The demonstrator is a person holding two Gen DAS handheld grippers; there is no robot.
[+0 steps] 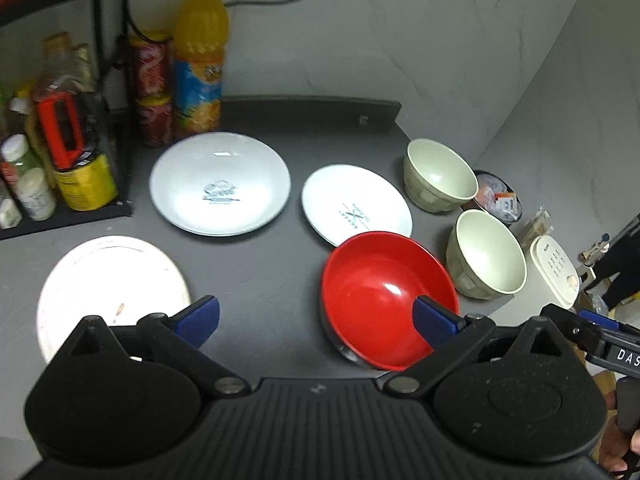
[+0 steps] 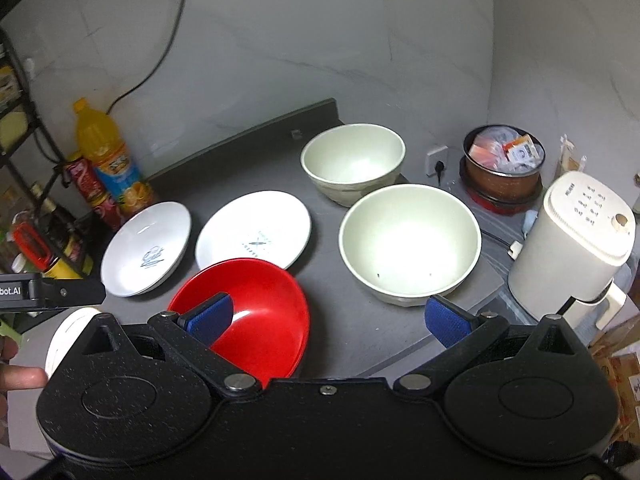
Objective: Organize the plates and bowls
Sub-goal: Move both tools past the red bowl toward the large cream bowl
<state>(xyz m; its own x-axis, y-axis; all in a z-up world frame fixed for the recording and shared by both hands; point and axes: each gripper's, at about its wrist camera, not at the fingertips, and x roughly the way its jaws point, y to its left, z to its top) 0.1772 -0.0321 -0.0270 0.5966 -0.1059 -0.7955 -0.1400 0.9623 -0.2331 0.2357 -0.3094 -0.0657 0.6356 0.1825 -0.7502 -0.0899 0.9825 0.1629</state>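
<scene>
Six dishes: counted on the dark grey counter (image 1: 264, 280), all upright and apart from both grippers.
Left gripper (image 1: 316, 320): held above the near edge of the counter; jaws spread wide, nothing between the blue pads (image 1: 200, 316).
Right gripper (image 2: 330, 318): held above the near edge; jaws spread wide, nothing gripped.
Red bowl (image 1: 380, 292): nearest dish, at centre; its far rim overlaps the edge of the small white plate (image 1: 356, 208) in both views; contact cannot be told.
Large white plate (image 1: 220, 184): seen far left, blue print at its centre, just beside the small white plate.
Pale plate (image 1: 108, 292): seen near left, partly hidden by the left gripper's body.
Near cream bowl (image 2: 410, 240): set right of the red bowl, near the counter's right edge.
Far cream bowl (image 2: 354, 160): set behind the near one, rims close together.
Orange juice bottle (image 1: 200, 60): noted upright at far left, beside red cans (image 1: 150, 92).
White kettle (image 2: 576, 240): noted off the counter's right side, near a dark pot (image 2: 504, 164) filled with packets.
</scene>
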